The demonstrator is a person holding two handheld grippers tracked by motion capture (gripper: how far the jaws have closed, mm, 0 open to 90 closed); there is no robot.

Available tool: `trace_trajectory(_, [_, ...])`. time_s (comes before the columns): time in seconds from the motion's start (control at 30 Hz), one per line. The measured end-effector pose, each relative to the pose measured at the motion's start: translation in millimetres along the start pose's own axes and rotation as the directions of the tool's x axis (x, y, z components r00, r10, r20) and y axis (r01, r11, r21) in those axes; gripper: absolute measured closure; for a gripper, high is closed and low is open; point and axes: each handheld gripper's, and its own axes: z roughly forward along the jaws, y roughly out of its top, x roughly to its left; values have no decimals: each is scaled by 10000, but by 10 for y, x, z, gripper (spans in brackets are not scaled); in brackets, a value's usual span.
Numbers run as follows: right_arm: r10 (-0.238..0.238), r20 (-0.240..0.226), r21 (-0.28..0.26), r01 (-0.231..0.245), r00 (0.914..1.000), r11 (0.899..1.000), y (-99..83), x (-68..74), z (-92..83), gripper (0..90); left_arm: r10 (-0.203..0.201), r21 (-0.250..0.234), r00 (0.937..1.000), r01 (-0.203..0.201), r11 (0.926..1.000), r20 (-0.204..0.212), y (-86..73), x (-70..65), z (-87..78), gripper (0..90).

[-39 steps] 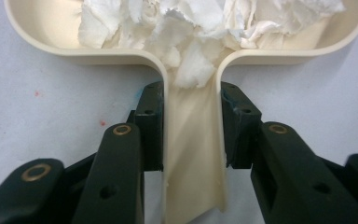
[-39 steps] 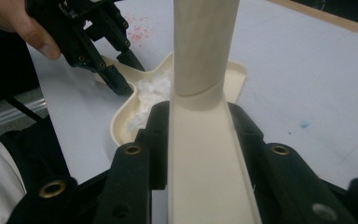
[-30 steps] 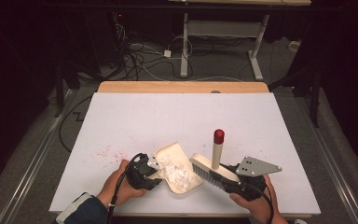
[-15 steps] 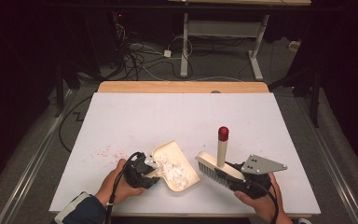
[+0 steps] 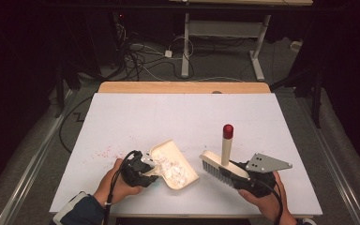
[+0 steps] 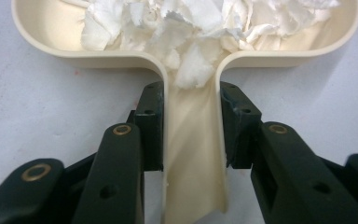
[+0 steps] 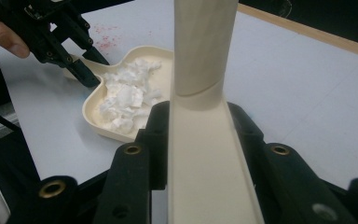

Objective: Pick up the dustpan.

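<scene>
A cream dustpan (image 5: 187, 177) lies on the white table near its front edge, loaded with white paper scraps (image 5: 172, 169). My left gripper (image 5: 151, 165) is shut on the dustpan's handle (image 6: 192, 158), one jaw on each side; scraps (image 6: 191, 28) pile up to the handle's mouth. To the right, my right gripper (image 5: 233, 171) is shut on a cream hand brush (image 5: 215, 168), whose handle (image 5: 226, 150) stands up with a red tip (image 5: 228, 130). In the right gripper view the jaws clamp the brush's back (image 7: 205, 168), and the dustpan (image 7: 163, 58) lies just beyond.
Faint pink specks (image 5: 105, 152) mark the table left of the dustpan. The table (image 5: 183, 117) has a wooden strip along its far edge (image 5: 183, 87). Behind it are cables on the floor and a desk frame (image 5: 225, 33) in the dark.
The brush and my right gripper have shifted slightly to the right, so a small gap shows between the bristles and the dustpan. The left gripper and dustpan have stayed put.
</scene>
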Motion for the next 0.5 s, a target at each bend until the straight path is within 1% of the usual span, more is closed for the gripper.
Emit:
trace_trajectory(0.3, [-3,60,60,2,10000,10000,11,-19,-1,674,-157,-115,9999,157,9998,-28,-35,67,-23,635])
trace_trajectory(0.5, [-148,11,246,148,9999,9996,12,-20,-14,675,-197,-181,9997,194,9996,-165,-57,90,-49,636])
